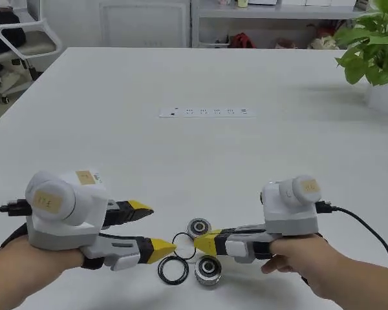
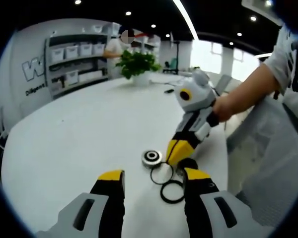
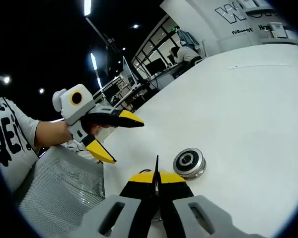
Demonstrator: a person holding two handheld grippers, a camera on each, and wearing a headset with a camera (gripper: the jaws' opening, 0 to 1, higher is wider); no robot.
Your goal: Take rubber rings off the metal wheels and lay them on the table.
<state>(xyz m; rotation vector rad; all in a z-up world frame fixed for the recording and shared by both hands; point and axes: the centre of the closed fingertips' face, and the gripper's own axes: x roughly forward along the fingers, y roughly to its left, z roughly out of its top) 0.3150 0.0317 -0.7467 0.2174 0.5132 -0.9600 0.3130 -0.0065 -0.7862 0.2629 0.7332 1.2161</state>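
Note:
Two metal wheels lie near the table's front edge: one point(image 1: 198, 227) point(image 2: 152, 157) point(image 3: 188, 162) further back, the other point(image 1: 208, 270) nearer me. A loose black rubber ring point(image 1: 172, 270) point(image 2: 172, 192) lies flat beside the nearer wheel. My right gripper point(image 1: 204, 242) point(image 3: 157, 176) is shut on a second thin rubber ring point(image 1: 184, 245) point(image 2: 162, 173), which sticks out from its yellow tips between the two wheels. My left gripper point(image 1: 152, 228) point(image 2: 154, 177) is open and holds nothing, and its lower tip is close to the pinched ring.
A white power strip point(image 1: 207, 112) lies mid-table. A potted plant point(image 1: 375, 45) stands at the far right. An office chair point(image 1: 26, 39) is beyond the table's left corner. A cable point(image 1: 365, 229) trails from the right gripper. The white table point(image 1: 200, 161) stretches wide beyond the wheels.

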